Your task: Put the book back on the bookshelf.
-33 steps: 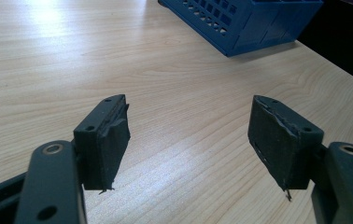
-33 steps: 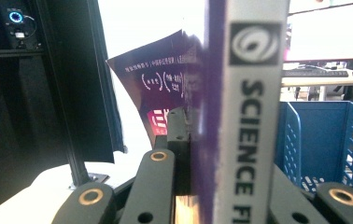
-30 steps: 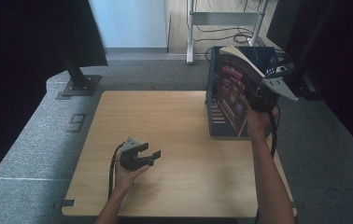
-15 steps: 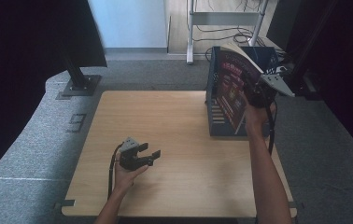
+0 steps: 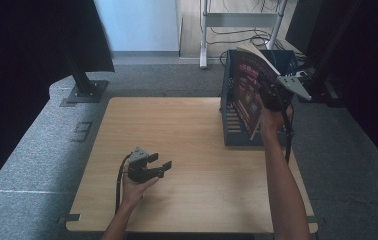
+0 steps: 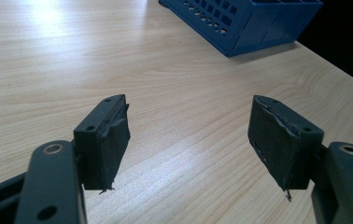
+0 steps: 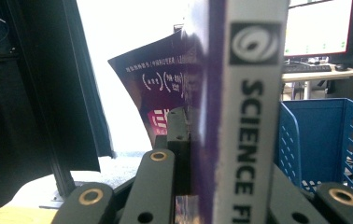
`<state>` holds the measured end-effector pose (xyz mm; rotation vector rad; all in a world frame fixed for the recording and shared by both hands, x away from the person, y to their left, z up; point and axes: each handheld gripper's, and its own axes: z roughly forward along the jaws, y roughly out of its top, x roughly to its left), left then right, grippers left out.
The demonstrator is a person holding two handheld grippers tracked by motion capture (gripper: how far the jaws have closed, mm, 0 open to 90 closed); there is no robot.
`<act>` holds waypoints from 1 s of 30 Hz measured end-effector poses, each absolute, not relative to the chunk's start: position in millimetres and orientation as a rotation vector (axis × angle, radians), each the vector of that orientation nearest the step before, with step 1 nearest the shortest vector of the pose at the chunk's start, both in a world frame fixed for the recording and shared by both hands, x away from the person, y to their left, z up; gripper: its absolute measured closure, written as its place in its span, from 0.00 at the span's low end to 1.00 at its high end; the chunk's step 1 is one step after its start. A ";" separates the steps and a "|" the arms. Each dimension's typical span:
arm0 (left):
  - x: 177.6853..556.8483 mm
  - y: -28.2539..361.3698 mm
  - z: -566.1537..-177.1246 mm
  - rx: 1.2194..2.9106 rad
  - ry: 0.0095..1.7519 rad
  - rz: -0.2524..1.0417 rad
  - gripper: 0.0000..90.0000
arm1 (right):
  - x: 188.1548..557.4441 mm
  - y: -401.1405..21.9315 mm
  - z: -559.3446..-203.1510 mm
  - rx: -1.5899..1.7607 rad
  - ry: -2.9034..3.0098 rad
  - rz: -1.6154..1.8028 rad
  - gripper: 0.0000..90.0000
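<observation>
A purple paperback book (image 5: pixel 246 94) with a white spine (image 7: pixel 251 116) is held upright over the blue slotted crate (image 5: pixel 237 131), its lower edge near the crate's front wall. My right gripper (image 5: pixel 273 98) is shut on it at the spine side, and in the right gripper view the jaws (image 7: pixel 225 186) clamp the book from both sides. My left gripper (image 5: pixel 158 164) rests low on the wooden table (image 5: pixel 192 125) near the front left. It is open, and between its pads (image 6: pixel 104 140) there is only bare wood.
The crate (image 6: pixel 244 18) stands at the table's far right edge, and its mesh wall (image 7: pixel 326 140) lies just past the book. Grey carpet surrounds the table. A black stand base (image 5: pixel 84 92) and a metal rack with cables (image 5: pixel 242 20) lie beyond the far edge.
The book has turned from a flatter tilt to more upright in my right gripper and shifted slightly left over the crate. My left gripper has stayed put.
</observation>
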<state>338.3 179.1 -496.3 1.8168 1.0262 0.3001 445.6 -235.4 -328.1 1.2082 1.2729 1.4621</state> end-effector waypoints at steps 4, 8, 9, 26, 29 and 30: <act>337.6 179.5 -497.2 1.819 1.029 0.300 0.33 | 450.1 -235.8 -330.3 1.217 1.259 1.461 0.91; 336.0 180.0 -497.5 1.817 1.032 0.299 0.33 | 454.6 -236.1 -332.3 1.225 1.252 1.460 0.91; 335.5 180.2 -497.5 1.817 1.034 0.300 0.33 | 455.5 -235.9 -332.6 1.226 1.249 1.458 0.91; 333.3 183.4 -496.2 1.814 1.036 0.307 0.33 | 473.4 -226.8 -343.9 1.226 1.243 1.427 0.91; 333.4 184.4 -496.1 1.810 1.038 0.306 0.33 | 475.9 -224.8 -345.7 1.224 1.244 1.416 0.91; 333.5 185.3 -496.1 1.809 1.041 0.307 0.33 | 478.3 -223.7 -347.2 1.224 1.245 1.407 0.91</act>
